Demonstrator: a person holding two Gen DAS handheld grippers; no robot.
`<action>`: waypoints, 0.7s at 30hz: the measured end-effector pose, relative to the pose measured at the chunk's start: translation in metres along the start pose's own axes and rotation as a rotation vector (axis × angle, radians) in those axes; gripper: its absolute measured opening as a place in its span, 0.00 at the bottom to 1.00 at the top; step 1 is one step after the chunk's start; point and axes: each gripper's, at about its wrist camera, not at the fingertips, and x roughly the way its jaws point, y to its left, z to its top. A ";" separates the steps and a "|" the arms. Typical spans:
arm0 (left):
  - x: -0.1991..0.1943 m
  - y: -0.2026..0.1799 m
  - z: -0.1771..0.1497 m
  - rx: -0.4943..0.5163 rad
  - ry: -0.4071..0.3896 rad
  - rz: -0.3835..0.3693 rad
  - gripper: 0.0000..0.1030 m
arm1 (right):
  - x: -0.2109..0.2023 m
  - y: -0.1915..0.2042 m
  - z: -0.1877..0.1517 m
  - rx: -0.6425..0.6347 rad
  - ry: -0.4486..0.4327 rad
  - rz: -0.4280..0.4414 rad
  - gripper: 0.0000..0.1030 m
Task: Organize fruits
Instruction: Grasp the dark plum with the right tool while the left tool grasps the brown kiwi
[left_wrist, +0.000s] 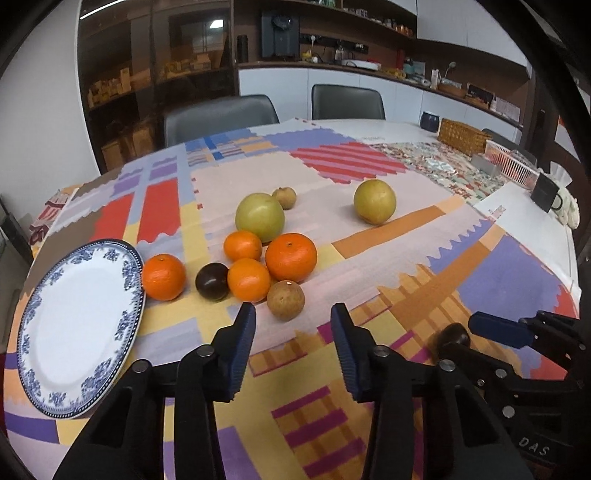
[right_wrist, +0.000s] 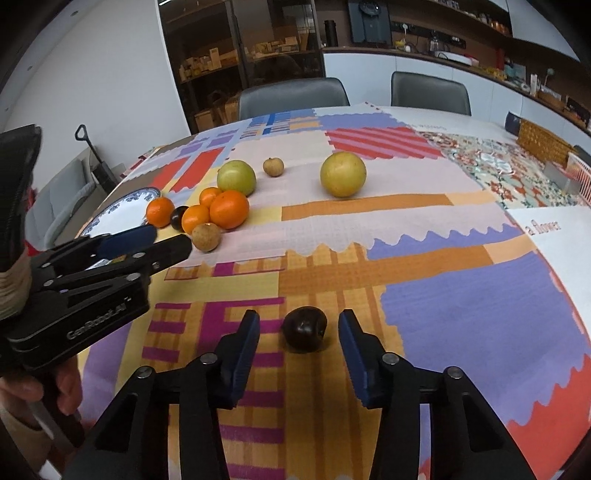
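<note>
A blue-rimmed white plate (left_wrist: 77, 328) lies at the left on the patchwork cloth. Beside it sit several oranges (left_wrist: 290, 257), a dark plum (left_wrist: 212, 281), a green pomelo (left_wrist: 259, 217) and a small brown fruit (left_wrist: 285, 300). My left gripper (left_wrist: 293, 320) is open, and the brown fruit lies between its fingertips with a gap on each side. A second dark plum (right_wrist: 304, 328) lies alone nearer the table edge. My right gripper (right_wrist: 298, 316) stands open around it, pads clear of its skin. A yellow pomelo (left_wrist: 374, 201) and another small brown fruit (left_wrist: 284, 197) lie farther back.
Two grey chairs (left_wrist: 221, 114) stand behind the table. A wicker basket (left_wrist: 463, 136), a white plastic basket (left_wrist: 511, 162) and a dark mug (left_wrist: 546, 192) sit at the far right. A hand (right_wrist: 48, 391) holds the left gripper's handle.
</note>
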 end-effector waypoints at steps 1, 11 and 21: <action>0.003 0.000 0.001 -0.001 0.006 -0.001 0.37 | 0.002 0.000 0.001 0.002 0.005 0.003 0.40; 0.030 0.001 0.008 -0.018 0.078 0.012 0.34 | 0.012 -0.007 0.009 0.031 0.021 0.023 0.26; 0.040 0.001 0.011 -0.021 0.090 0.032 0.27 | 0.016 -0.010 0.015 0.053 0.016 0.040 0.25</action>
